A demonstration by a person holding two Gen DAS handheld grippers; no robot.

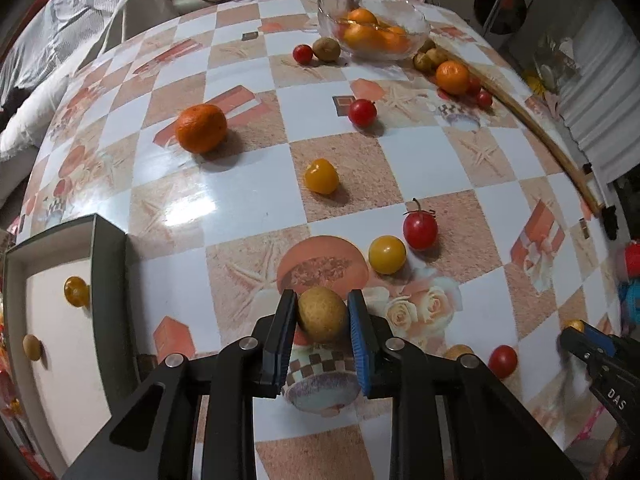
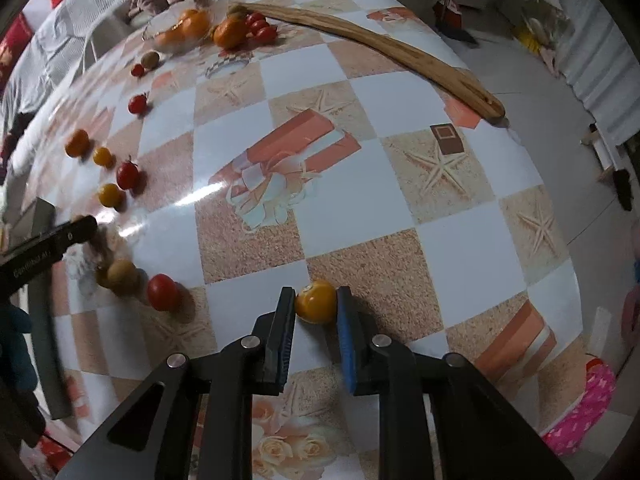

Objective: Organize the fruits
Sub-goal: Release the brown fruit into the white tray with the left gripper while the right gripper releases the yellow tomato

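My left gripper (image 1: 322, 316) is shut on a small tan fruit (image 1: 322, 314) just above the table. My right gripper (image 2: 316, 304) is shut on a yellow cherry tomato (image 2: 316, 301) that rests on the table. Loose fruits lie scattered: a mandarin (image 1: 201, 128), yellow tomatoes (image 1: 321, 176) (image 1: 387, 254), red tomatoes (image 1: 420, 230) (image 1: 362, 112). A glass bowl (image 1: 416, 28) at the far side holds mandarins. A dark tray (image 1: 108, 264) at left holds a yellow tomato (image 1: 76, 291) and a tan fruit (image 1: 32, 347).
A long wooden stick (image 2: 384, 46) lies along the table's right edge. More fruits cluster beside the bowl (image 1: 452, 77). A red tomato (image 2: 162, 292) and a tan fruit (image 2: 122, 274) lie left of my right gripper. Bedding lies beyond the table.
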